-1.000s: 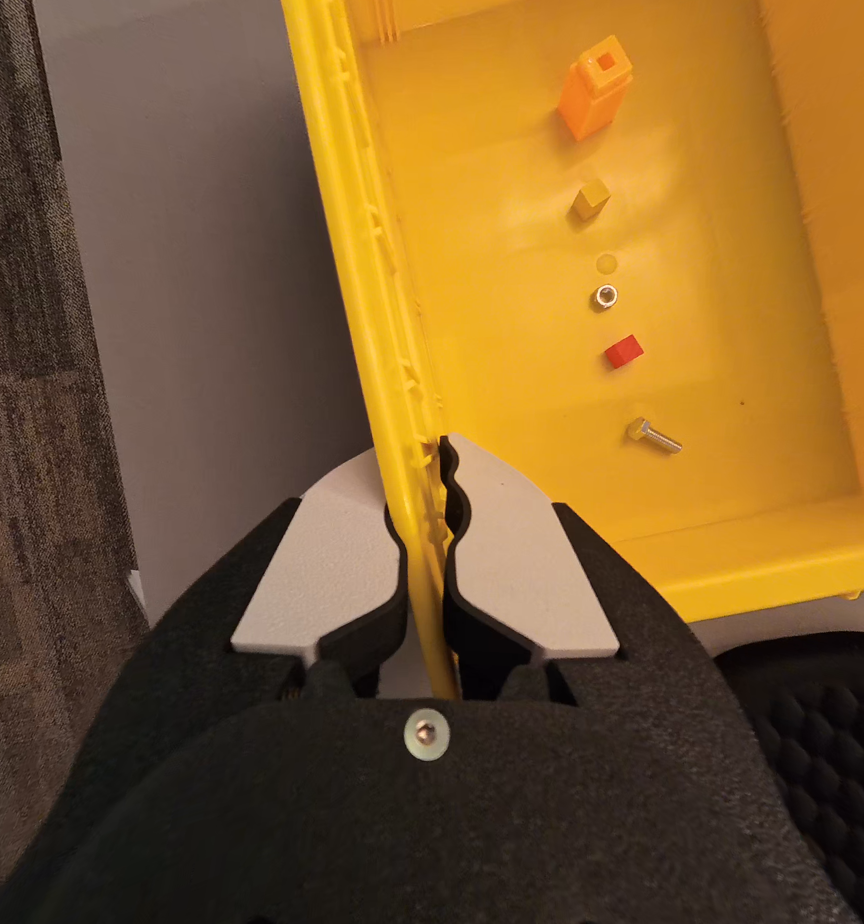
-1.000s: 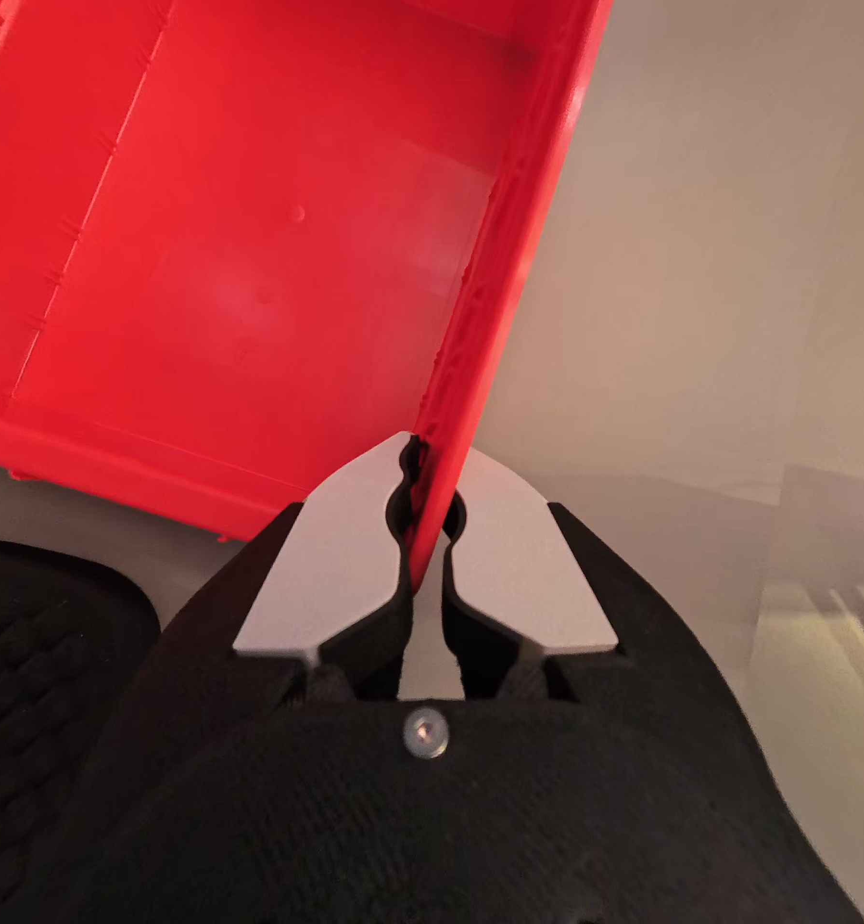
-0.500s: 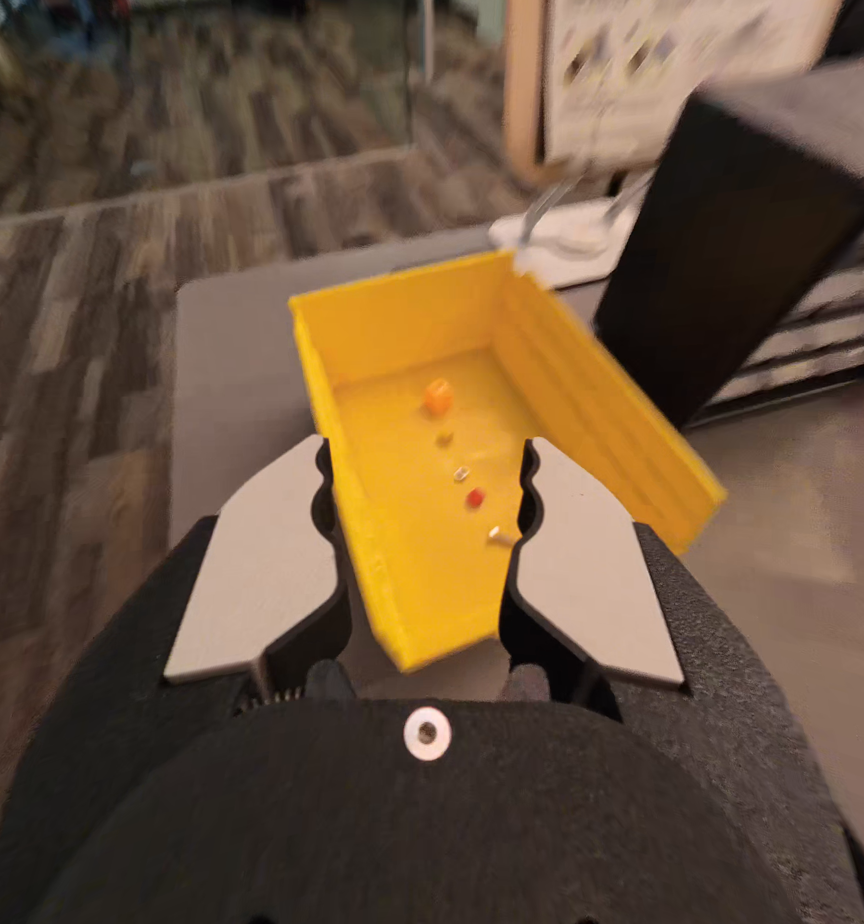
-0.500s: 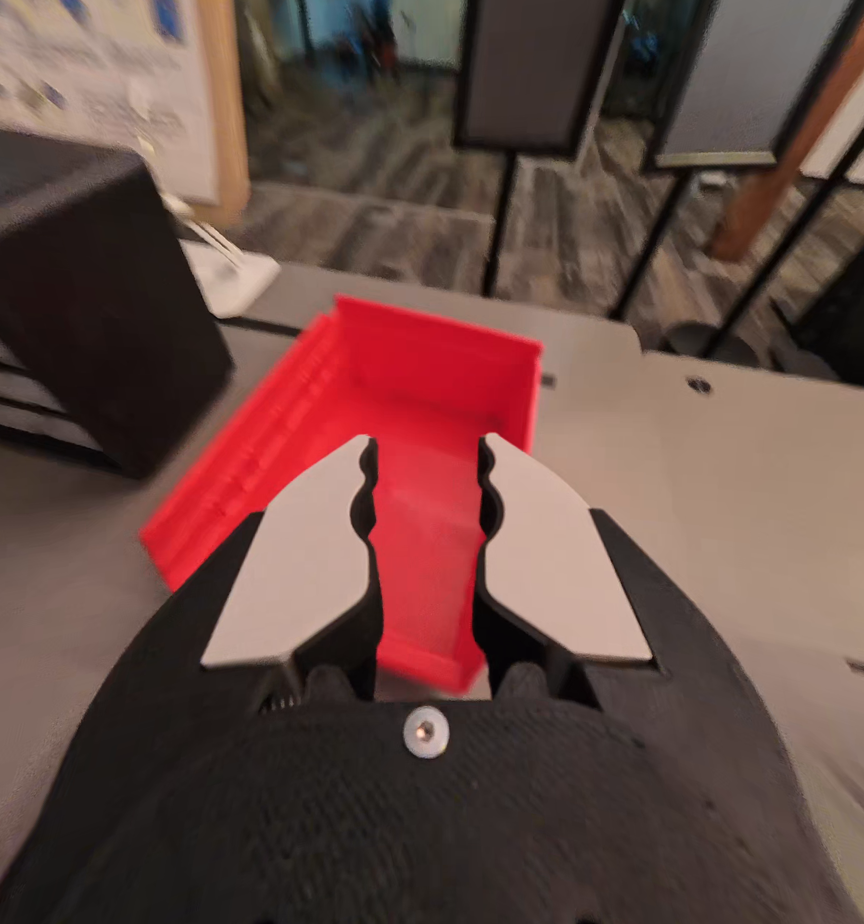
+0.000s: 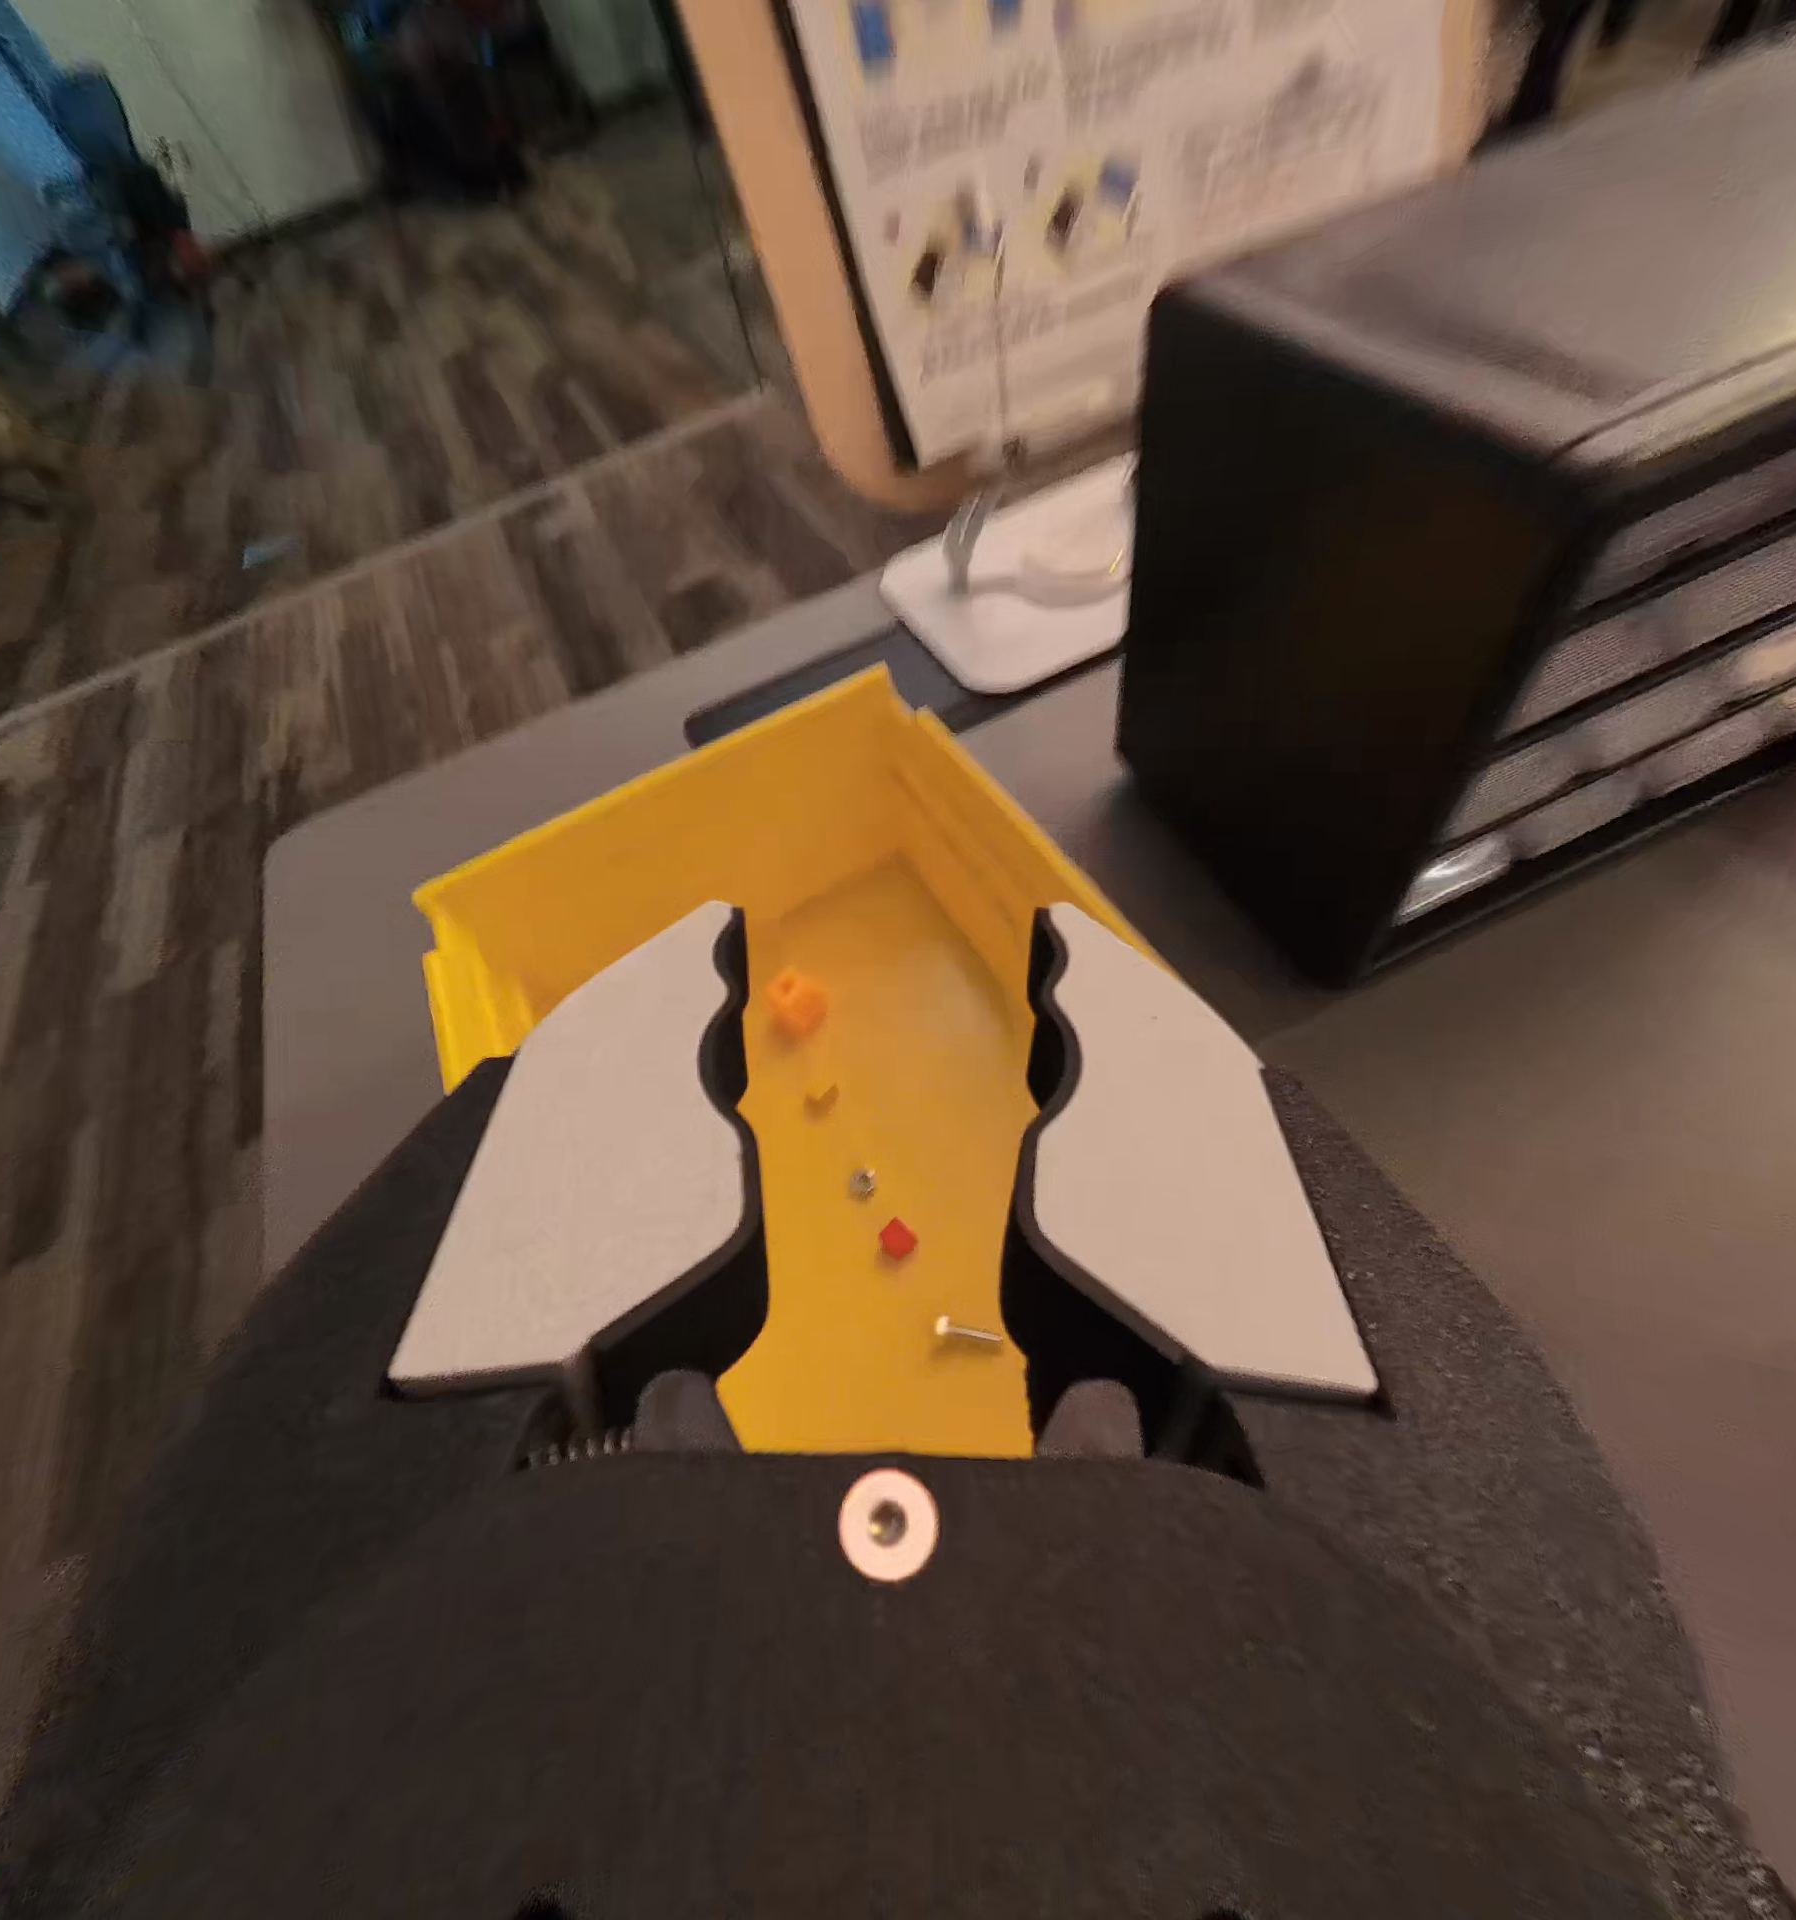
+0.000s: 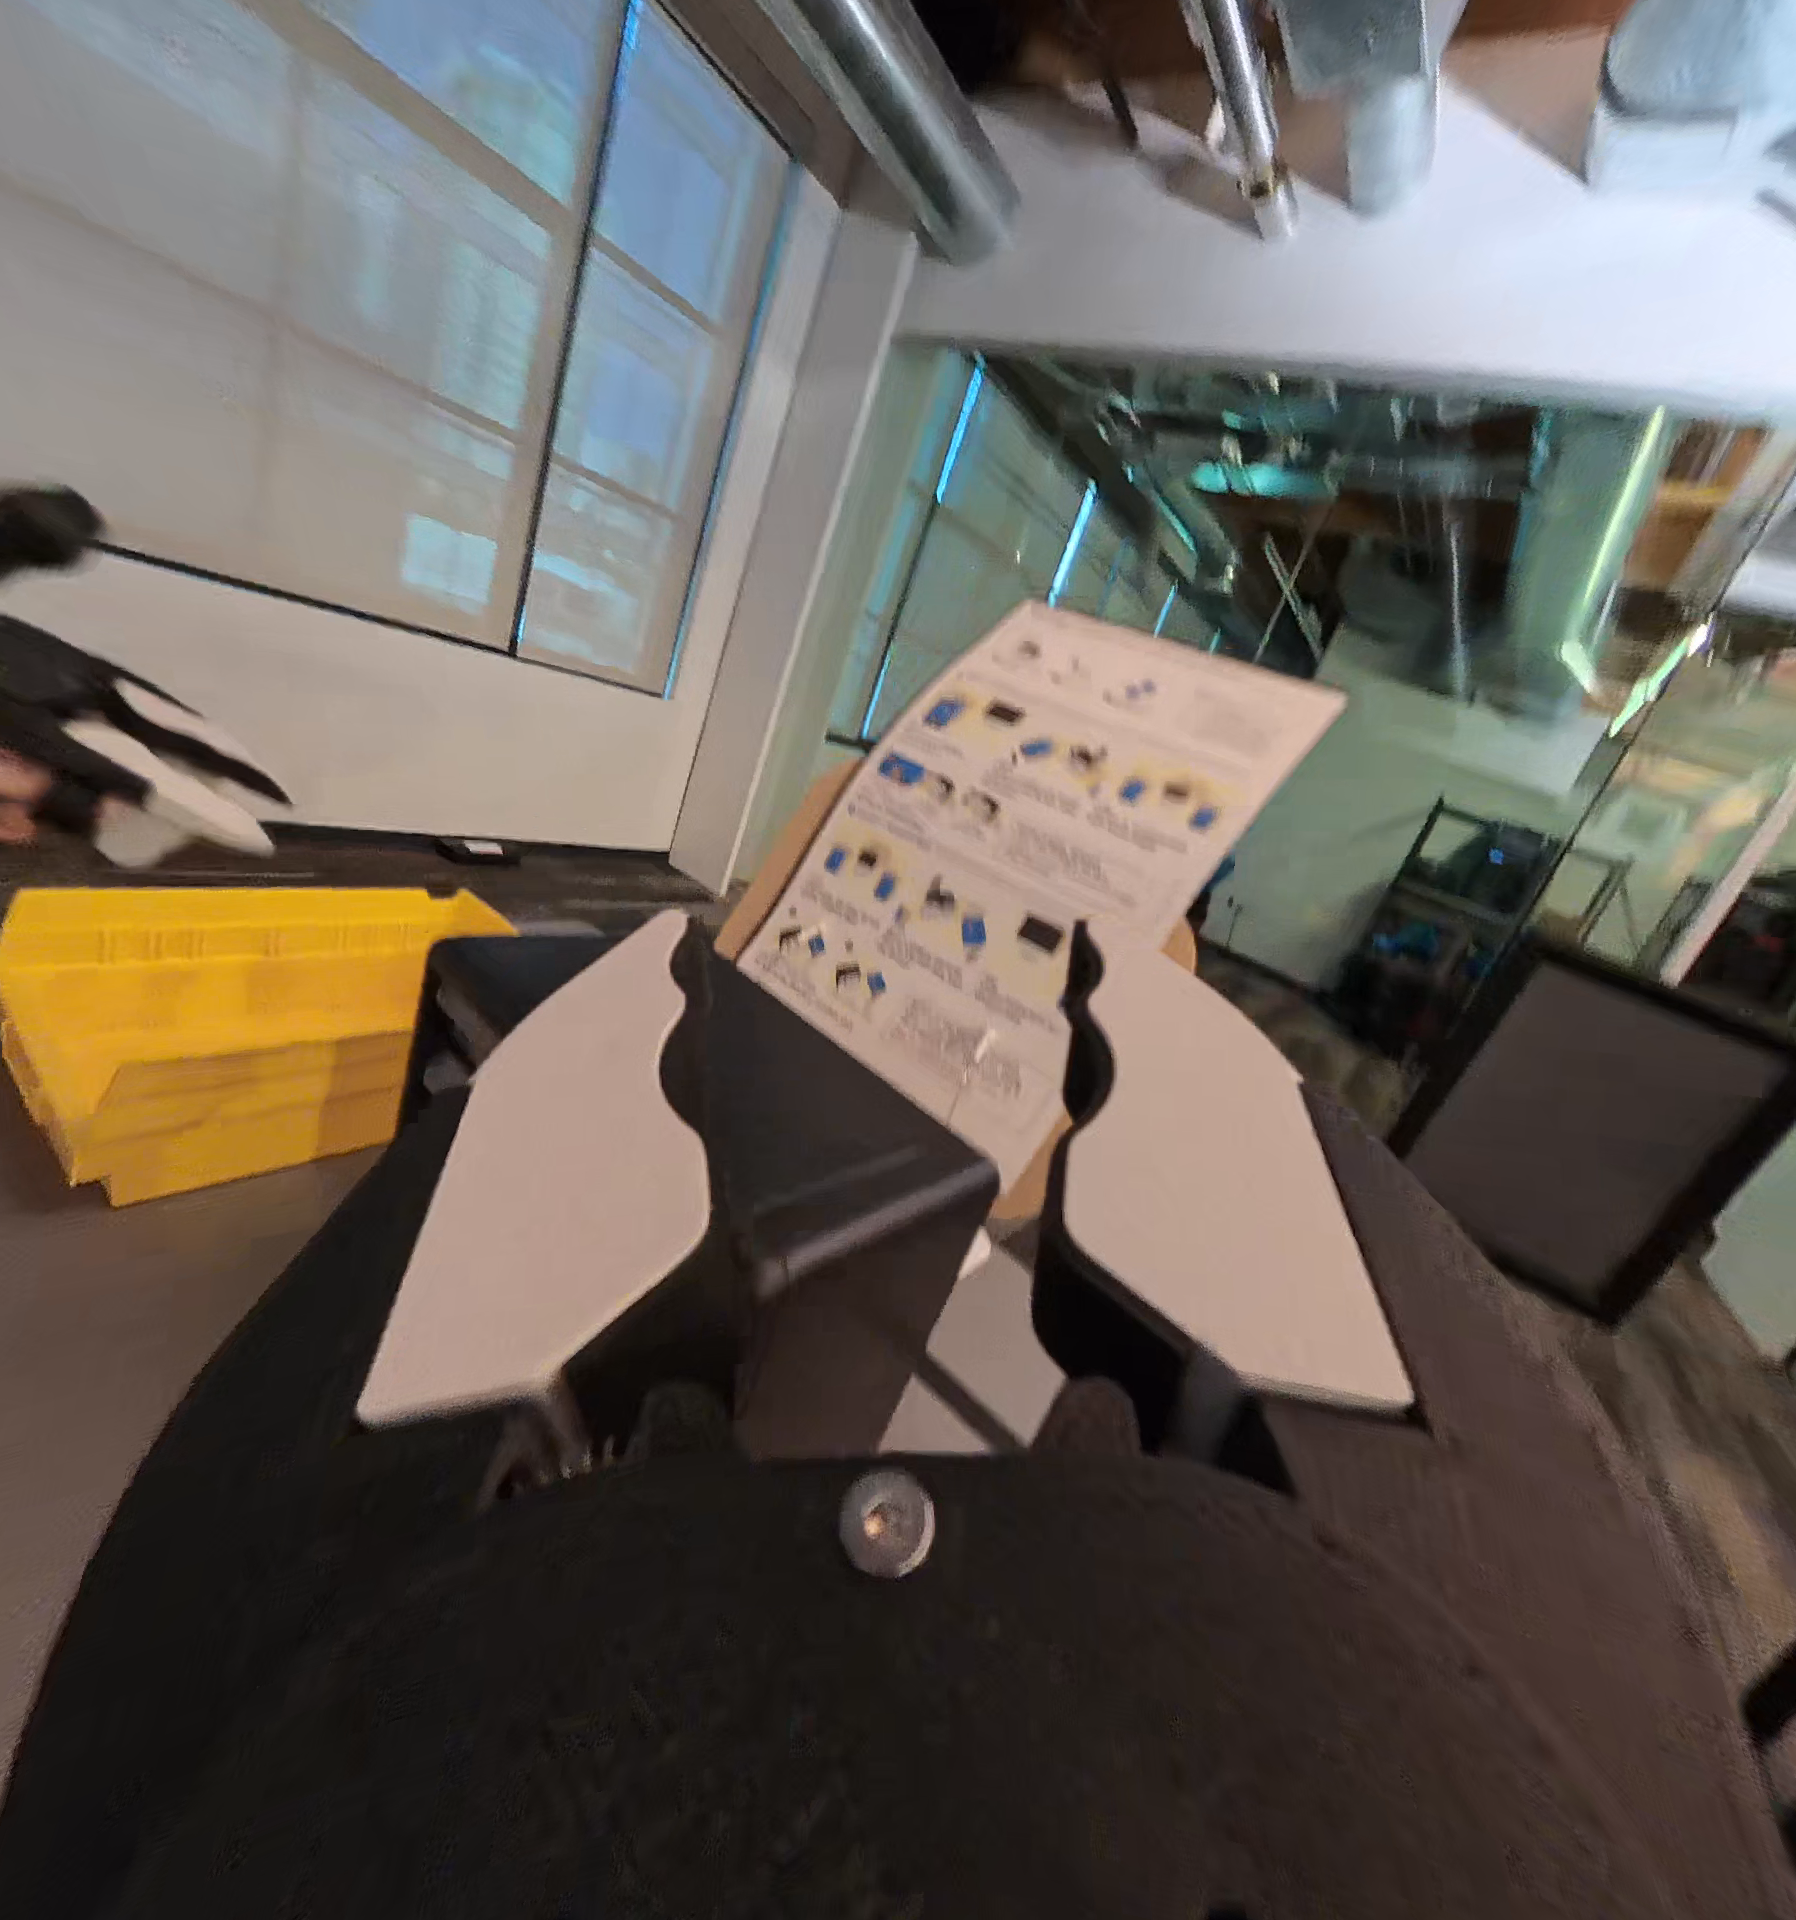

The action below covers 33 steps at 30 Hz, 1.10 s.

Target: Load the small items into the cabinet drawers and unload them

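Note:
My left gripper (image 5: 886, 920) is open and empty, held above the near end of the yellow drawer (image 5: 665, 862) on the grey table. Inside the drawer lie an orange block (image 5: 796, 1003), a small yellow cube (image 5: 820, 1096), a metal nut (image 5: 862, 1181), a red cube (image 5: 897, 1238) and a bolt (image 5: 967, 1332). My right gripper (image 6: 881, 930) is open and empty, tilted upward, with the black cabinet (image 6: 852, 1153) showing between its fingers. The yellow drawer (image 6: 208, 1039) sits left of the cabinet. The red drawer is out of view.
The black cabinet (image 5: 1341, 675) with stacked drawer fronts stands right of the yellow drawer. A printed sheet on a white stand (image 5: 1019, 613) is behind it; the sheet (image 6: 1039, 831) also shows in the right wrist view. The left gripper (image 6: 198, 810), held by a hand, shows at far left. The tips of one gripper are about 50 cm away from the tips of the other. It is some 20 cm from my left tips to the red cube (image 5: 897, 1238). From the left gripper's tips to the bolt (image 5: 967, 1332) is close to 20 cm.
Both grippers let go of the drawer walls they were clamped on, opened and drew back upward. The right view swung up off the red drawer toward the cabinet.

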Each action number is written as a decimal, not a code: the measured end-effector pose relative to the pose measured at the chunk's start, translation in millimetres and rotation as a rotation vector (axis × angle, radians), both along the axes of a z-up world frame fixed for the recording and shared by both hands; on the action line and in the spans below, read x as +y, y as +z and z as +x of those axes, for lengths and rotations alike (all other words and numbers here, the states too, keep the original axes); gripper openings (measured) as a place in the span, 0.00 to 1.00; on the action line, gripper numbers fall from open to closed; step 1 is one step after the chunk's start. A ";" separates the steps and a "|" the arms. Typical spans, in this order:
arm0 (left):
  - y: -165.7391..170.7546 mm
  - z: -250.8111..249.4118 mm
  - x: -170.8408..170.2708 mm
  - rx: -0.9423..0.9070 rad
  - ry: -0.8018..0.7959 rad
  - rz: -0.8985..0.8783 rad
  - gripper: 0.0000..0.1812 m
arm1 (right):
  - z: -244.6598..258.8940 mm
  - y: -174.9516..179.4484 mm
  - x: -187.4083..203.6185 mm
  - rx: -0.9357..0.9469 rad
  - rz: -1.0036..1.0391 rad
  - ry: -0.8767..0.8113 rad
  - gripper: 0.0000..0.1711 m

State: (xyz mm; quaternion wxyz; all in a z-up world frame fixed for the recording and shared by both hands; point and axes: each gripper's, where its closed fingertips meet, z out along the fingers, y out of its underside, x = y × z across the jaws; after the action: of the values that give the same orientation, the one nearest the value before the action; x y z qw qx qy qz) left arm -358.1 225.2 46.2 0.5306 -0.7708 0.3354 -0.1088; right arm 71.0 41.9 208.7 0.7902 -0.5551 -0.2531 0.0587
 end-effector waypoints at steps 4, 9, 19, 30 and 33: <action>-63.7 6.6 45.1 0.178 0.104 -0.227 0.28 | -24.9 23.4 -5.4 -0.049 0.102 0.039 0.37; -118.8 8.1 88.3 0.135 0.254 -0.498 0.24 | -25.4 6.6 6.2 -0.091 0.079 0.006 0.34; -172.2 -9.7 121.4 0.270 0.549 -0.696 0.26 | -17.0 2.5 3.7 -0.113 0.064 0.010 0.34; -187.6 -9.6 119.3 0.264 0.540 -0.798 0.12 | -0.3 -0.7 8.6 -0.108 0.047 -0.020 0.33; -182.9 -12.0 117.8 0.260 0.514 -0.793 0.12 | 0.0 -5.6 13.8 -0.115 0.026 -0.021 0.32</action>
State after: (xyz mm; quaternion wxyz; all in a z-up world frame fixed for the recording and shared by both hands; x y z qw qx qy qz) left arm -370.1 343.0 -136.7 0.1597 -0.9785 0.1305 0.0035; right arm 71.0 55.7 203.2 0.7822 -0.5497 -0.2928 0.0152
